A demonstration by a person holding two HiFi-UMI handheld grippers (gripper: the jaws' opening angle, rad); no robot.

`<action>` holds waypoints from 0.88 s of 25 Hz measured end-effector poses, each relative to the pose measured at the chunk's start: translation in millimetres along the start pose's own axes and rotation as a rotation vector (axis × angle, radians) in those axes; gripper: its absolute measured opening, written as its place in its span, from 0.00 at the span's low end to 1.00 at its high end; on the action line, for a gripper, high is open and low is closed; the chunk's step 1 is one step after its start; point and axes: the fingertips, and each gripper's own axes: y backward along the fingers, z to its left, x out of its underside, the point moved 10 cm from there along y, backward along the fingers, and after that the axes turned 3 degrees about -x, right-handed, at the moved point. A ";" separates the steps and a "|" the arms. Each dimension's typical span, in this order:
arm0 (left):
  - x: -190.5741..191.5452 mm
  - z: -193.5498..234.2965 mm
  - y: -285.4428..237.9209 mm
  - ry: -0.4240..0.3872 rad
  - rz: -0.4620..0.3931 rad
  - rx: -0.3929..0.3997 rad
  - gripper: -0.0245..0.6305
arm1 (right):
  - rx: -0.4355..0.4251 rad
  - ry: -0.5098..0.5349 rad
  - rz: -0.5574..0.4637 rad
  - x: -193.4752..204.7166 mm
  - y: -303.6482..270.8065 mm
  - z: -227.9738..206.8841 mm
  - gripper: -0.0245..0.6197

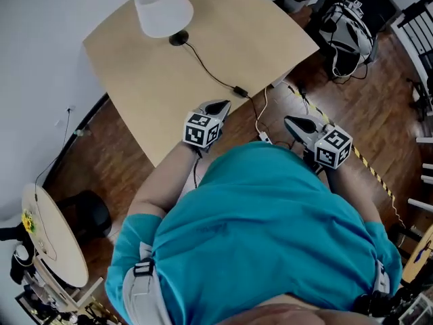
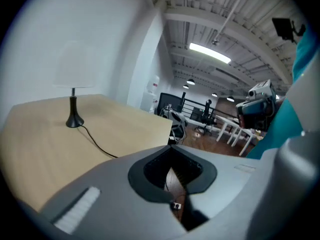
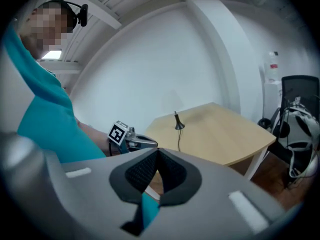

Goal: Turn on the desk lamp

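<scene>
Shut on nothing, the left gripper (image 1: 222,104): jaws pressed tip to tip, poised just over the near edge of the wooden table (image 1: 135,80). Same for the right gripper (image 1: 291,121), jaws closed and empty, held off the table's corner above the wood floor.

Well ahead of both, at the table's far end: the desk lamp (image 1: 163,7), with a white shade and a small black base. Running from that base back toward the left gripper, a black cord (image 1: 201,61) with an inline switch (image 1: 239,91) just ahead of those tips and slightly to their right. Between the two grippers, a white cable (image 1: 263,137) dropping off the table edge.

Further out past the right gripper, black-and-white gear (image 1: 348,36) against a dark chair, kind unclear. To that gripper's right, yellow-and-black tape (image 1: 372,171) on the floor. Behind and left of the left gripper, a round wooden board (image 1: 54,239).

Lamp stem hidden under the shade in the head view. Shade barely separable from the white wall in both gripper views. Switch and near cord blocked by the gripper body in the left gripper view. Forearms and floor below covered by the teal shirt (image 1: 270,222).
</scene>
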 end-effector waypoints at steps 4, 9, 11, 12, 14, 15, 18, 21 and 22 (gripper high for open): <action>-10.3 20.2 -85.6 -0.128 0.166 0.008 0.04 | 0.053 -0.071 -0.009 -1.0 2.1 -46.8 0.04; -3.7 44.0 -172.8 -0.121 0.293 -0.009 0.04 | 0.126 -0.148 -0.006 7.9 14.2 -90.5 0.04; -1.3 49.9 -204.5 -0.161 0.329 -0.002 0.04 | 0.167 -0.189 -0.008 10.6 22.3 -108.8 0.04; -1.9 50.9 -217.3 -0.199 0.344 0.008 0.04 | 0.187 -0.208 -0.012 11.6 27.0 -116.8 0.04; 1.2 52.1 -235.7 -0.264 0.381 0.020 0.04 | 0.219 -0.233 -0.023 14.2 36.4 -129.4 0.04; 7.7 52.9 -242.0 -0.281 0.408 0.016 0.04 | 0.232 -0.243 -0.028 16.2 41.3 -133.2 0.04; 24.0 52.4 -251.1 -0.312 0.461 -0.006 0.04 | 0.256 -0.261 -0.037 22.9 53.9 -137.0 0.04; 25.0 50.2 -256.6 -0.327 0.471 -0.013 0.04 | 0.268 -0.282 -0.044 28.1 59.9 -140.0 0.04; 24.0 49.0 -259.1 -0.333 0.477 -0.015 0.04 | 0.270 -0.286 -0.046 29.1 60.9 -142.0 0.04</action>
